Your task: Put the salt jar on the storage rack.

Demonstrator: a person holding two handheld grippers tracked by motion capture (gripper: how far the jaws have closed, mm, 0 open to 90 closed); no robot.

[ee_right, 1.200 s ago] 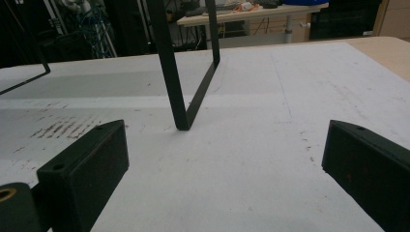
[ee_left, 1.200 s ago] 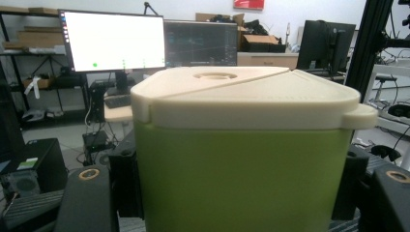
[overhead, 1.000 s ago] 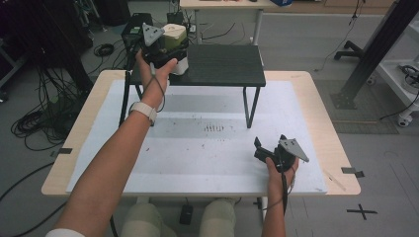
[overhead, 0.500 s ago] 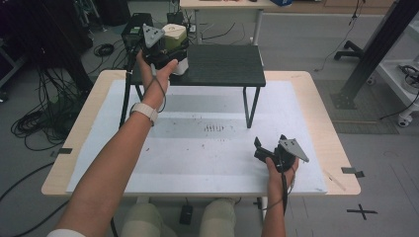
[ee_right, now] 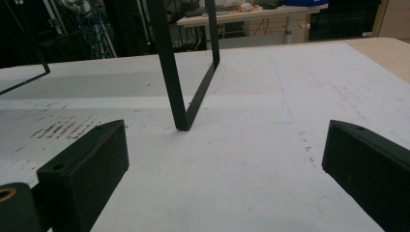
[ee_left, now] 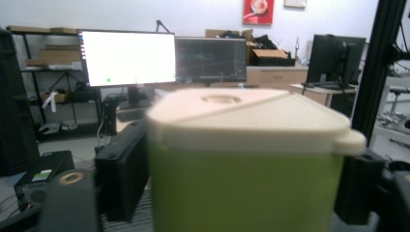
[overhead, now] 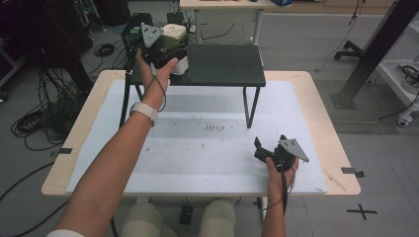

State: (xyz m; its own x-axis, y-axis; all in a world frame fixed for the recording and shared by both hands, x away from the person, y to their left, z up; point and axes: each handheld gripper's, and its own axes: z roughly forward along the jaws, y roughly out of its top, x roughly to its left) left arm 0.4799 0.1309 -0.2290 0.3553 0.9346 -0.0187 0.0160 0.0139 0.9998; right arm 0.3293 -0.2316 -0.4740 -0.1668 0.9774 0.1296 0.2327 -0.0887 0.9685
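White tabletop [overhead: 197, 163] nearest you: your right tongs [overhead: 260, 147] rest low over it, released, nothing between them, probably parked as spare. Right gripper view adds the black stand's leg [ee_right: 176, 96] close ahead, and the bare gap. Farther off, your left tongs [overhead: 165, 52] flank the green tub [overhead: 174, 35] with the cream lid, which sits on the stand [overhead: 222, 64] at its left end. Jaws have just been opening, tub between them; judged let go, set down. Left gripper view shows the tub's [ee_left: 241, 164] green wall, which the high view mostly hides.

Overhead faces forward-down; tool cameras low, close.
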